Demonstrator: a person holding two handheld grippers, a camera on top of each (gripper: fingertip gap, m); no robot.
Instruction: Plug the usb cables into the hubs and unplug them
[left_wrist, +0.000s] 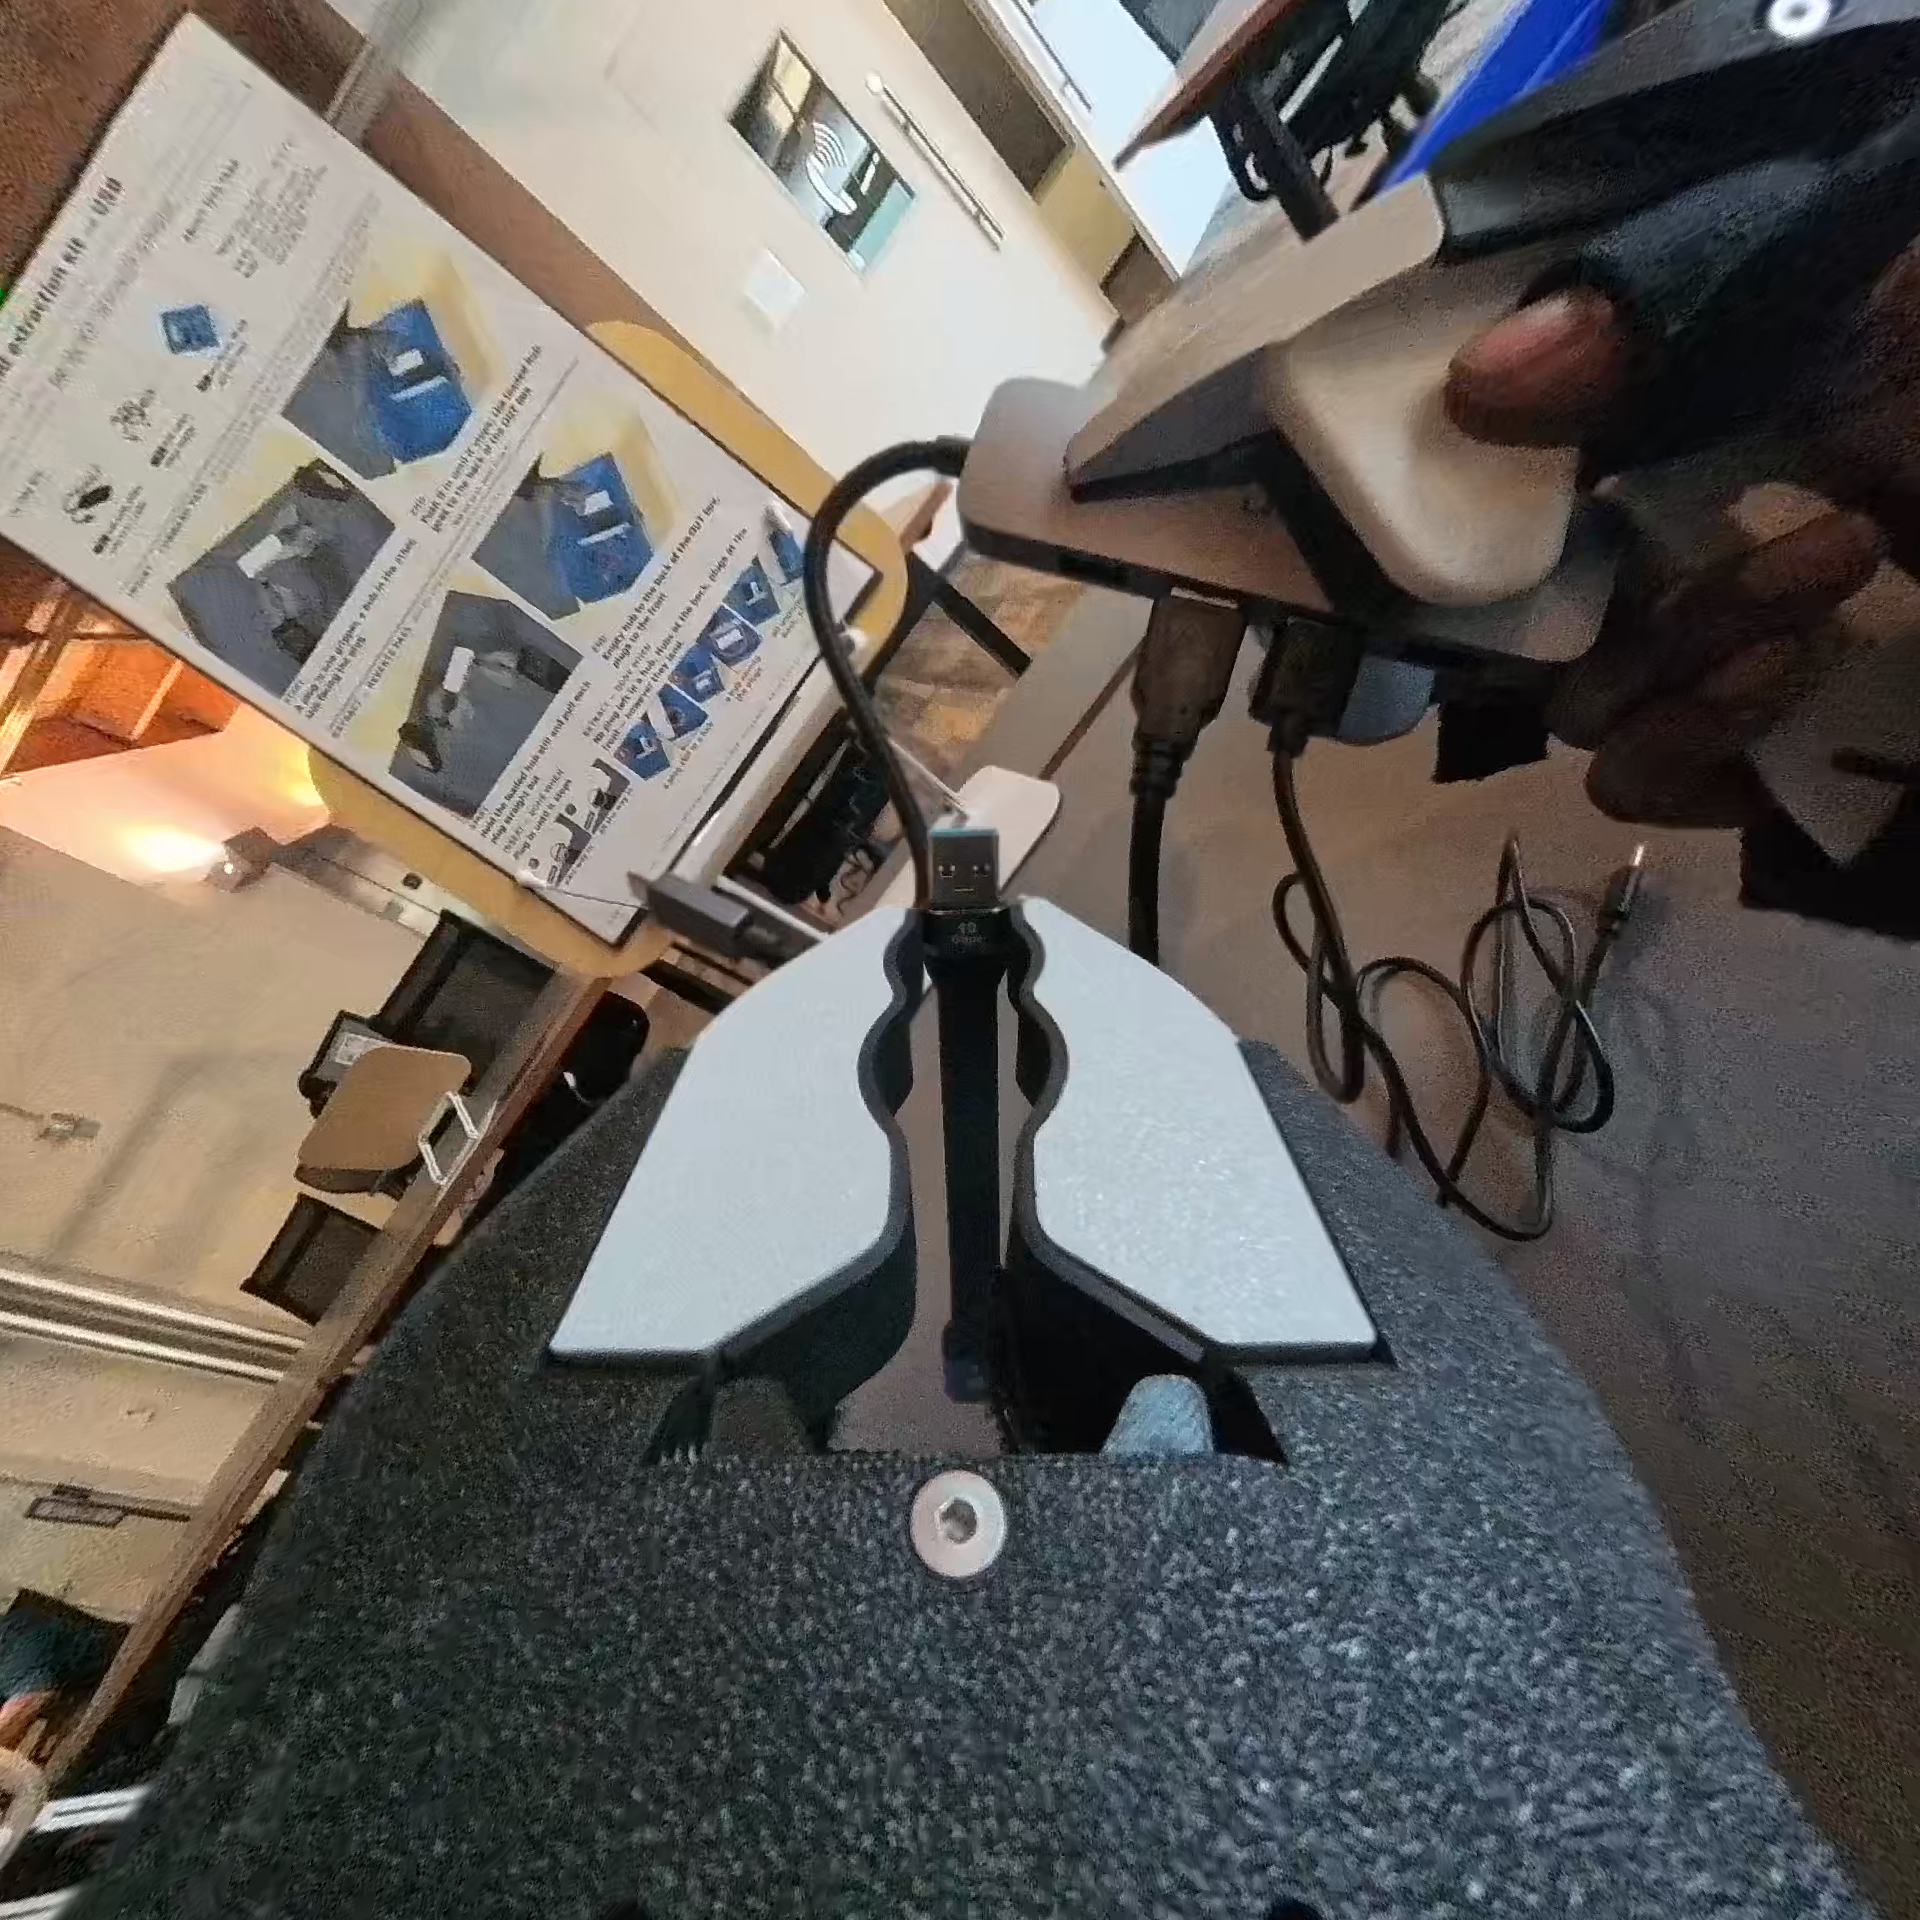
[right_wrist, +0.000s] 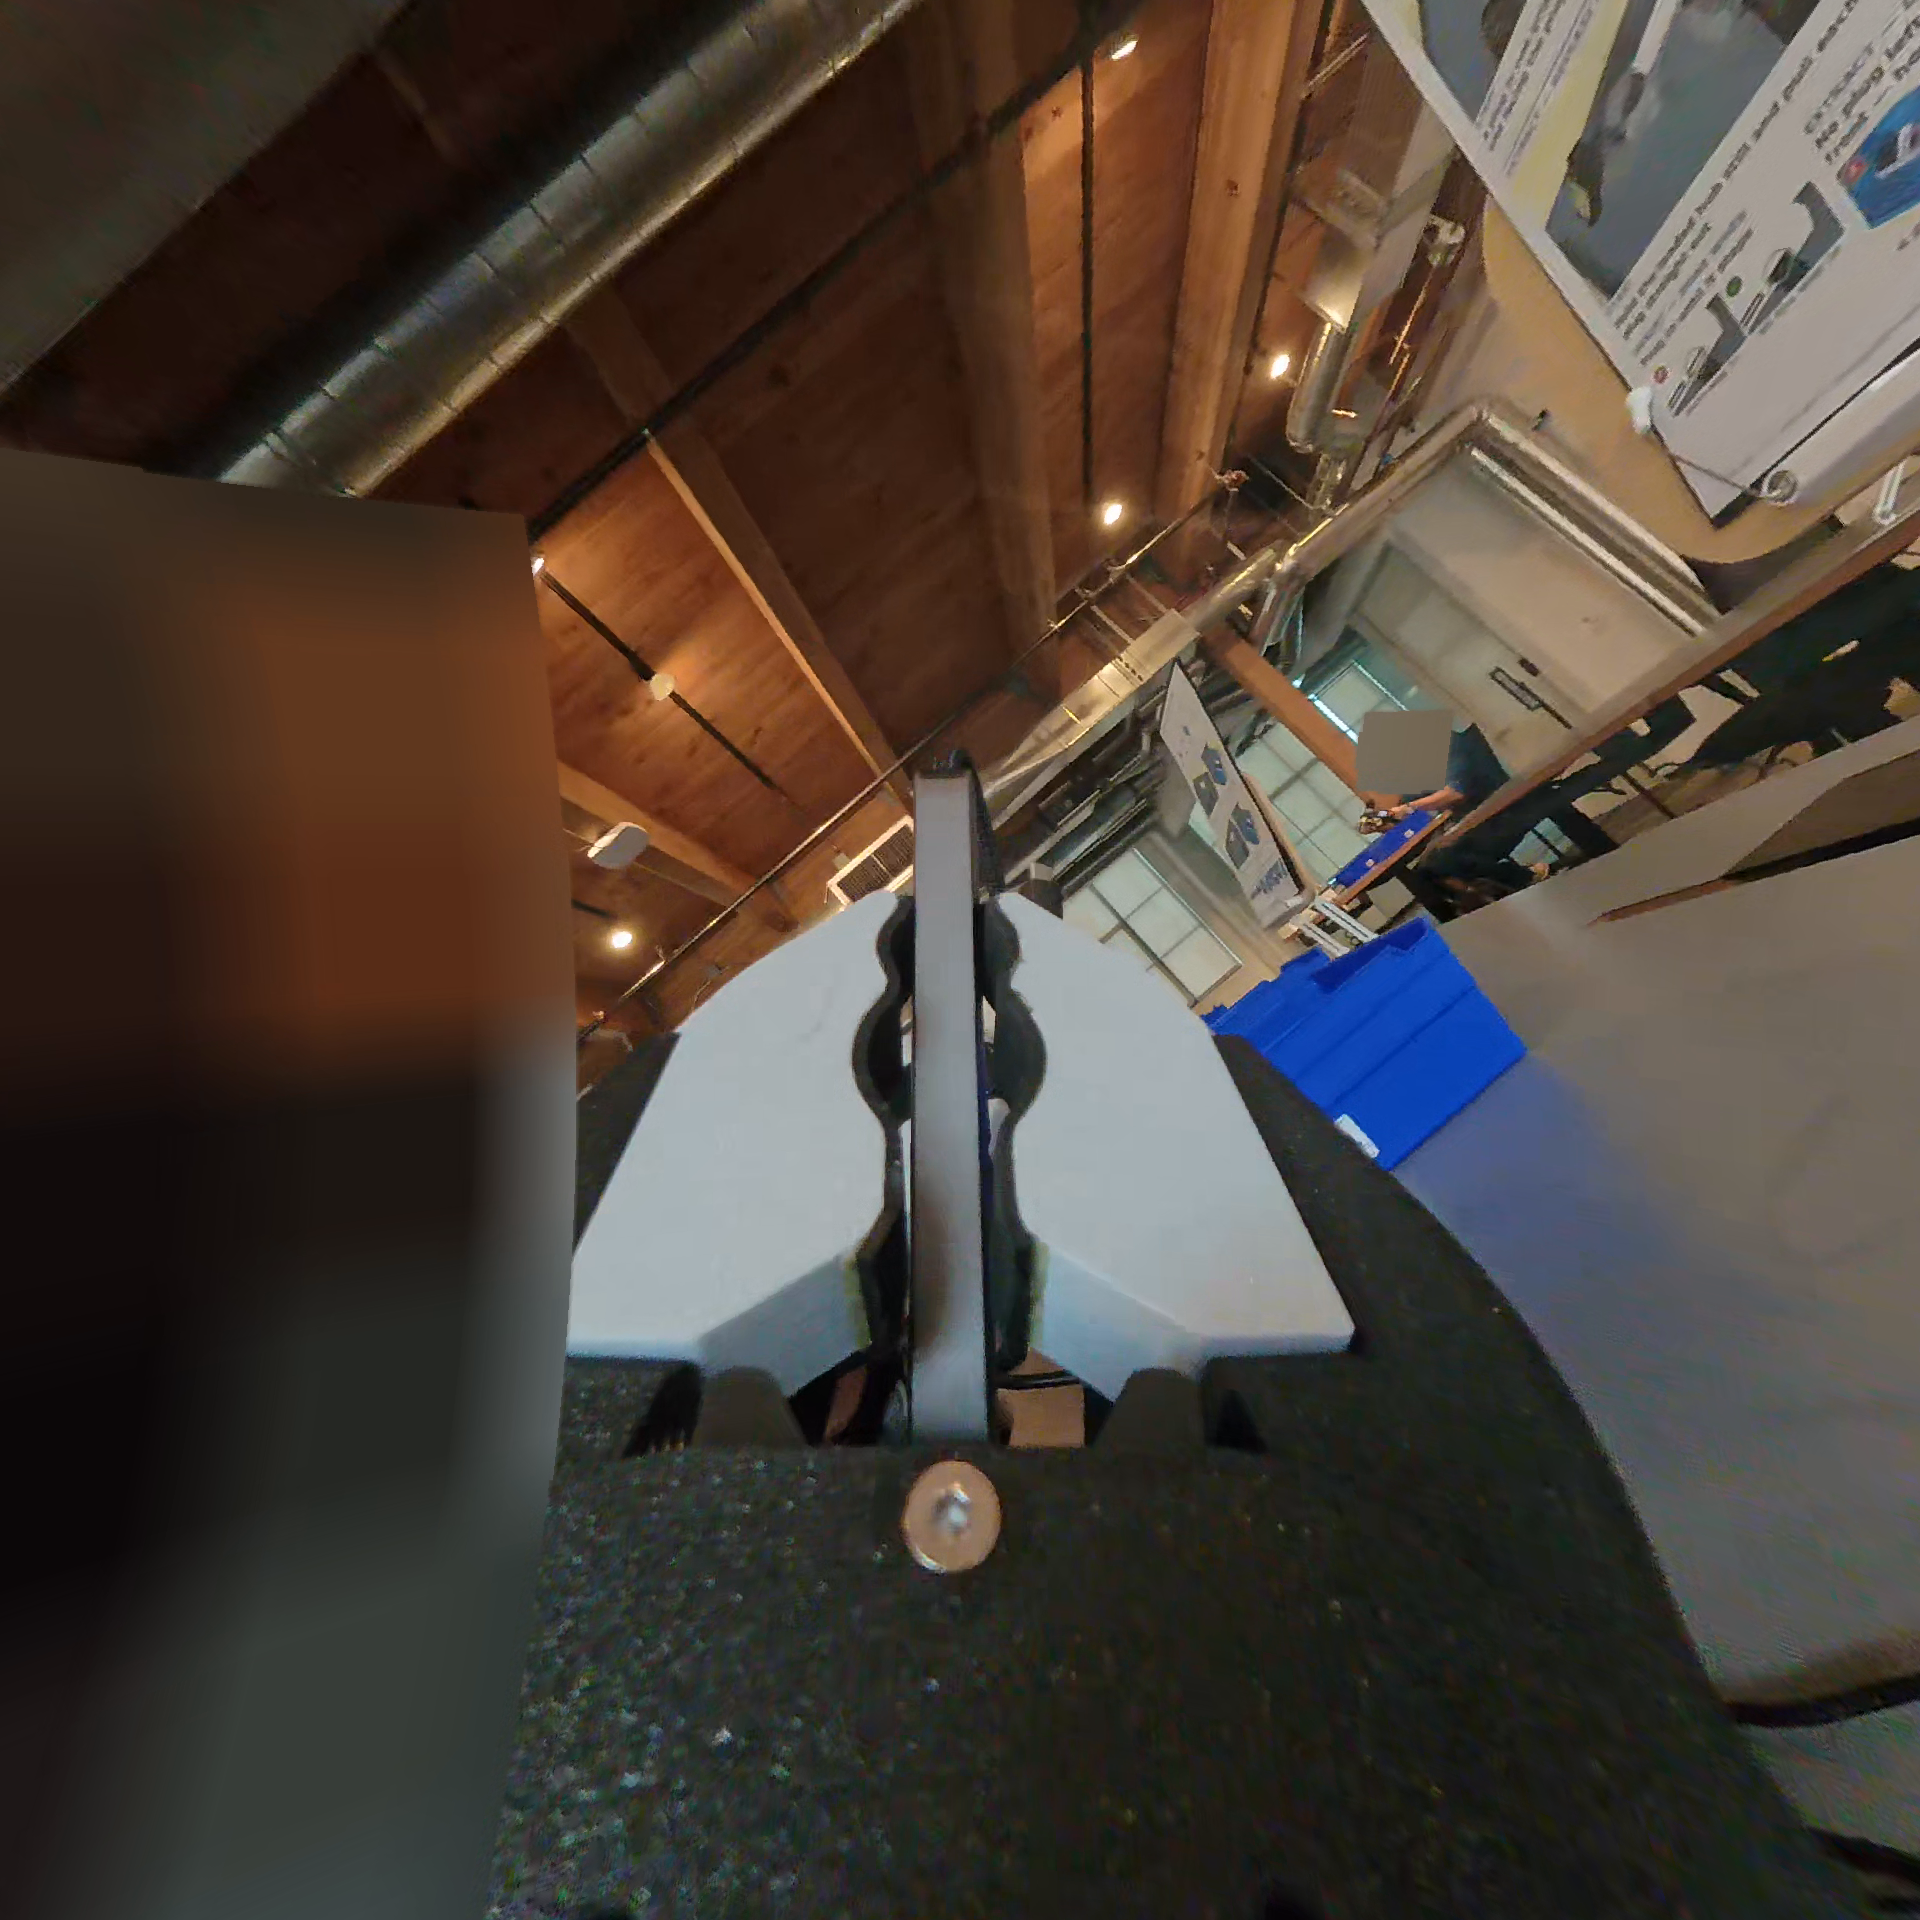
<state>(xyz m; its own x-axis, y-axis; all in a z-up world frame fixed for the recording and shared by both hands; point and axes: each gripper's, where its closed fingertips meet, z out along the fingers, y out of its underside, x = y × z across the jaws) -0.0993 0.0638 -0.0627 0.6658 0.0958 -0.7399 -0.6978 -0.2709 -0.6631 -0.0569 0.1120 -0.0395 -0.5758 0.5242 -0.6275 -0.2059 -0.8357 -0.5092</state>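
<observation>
A black USB plug (left_wrist: 964, 883) is clamped between the grey fingers (left_wrist: 758, 1132) of the left gripper (left_wrist: 961, 925), which is closed down to the width of the plug body; the metal connector juts out past the fingertips, and the black body runs back along the narrow slot between the jaws. From the plug a black cable (left_wrist: 847, 623) is seen arching up and over to the near end of a silver hub (left_wrist: 1226, 530), which lies above and to the right of the left gripper, apart from the plug tip. The hub is held in the right gripper (left_wrist: 1455, 457), seen far off in the left wrist view, with a hand (left_wrist: 1714, 582) wrapped around it. Two more plugs (left_wrist: 1184, 675) are seated in the hub's underside, and their cables hang down to a loose coil (left_wrist: 1496, 1070) on the grey table (left_wrist: 1766, 1195). In the right wrist view the hub (right_wrist: 945, 1101) is seen edge-on as a thin grey slab, pinched upright between the white fingers (right_wrist: 769, 1143) of the right gripper (right_wrist: 948, 935), whose jaws are closed onto its two flat faces; its far end stands out beyond the fingertips. Blue bins (right_wrist: 1371, 1018) sit on the table (right_wrist: 1714, 1195) to the right, and a printed poster (left_wrist: 343, 468) stands behind
</observation>
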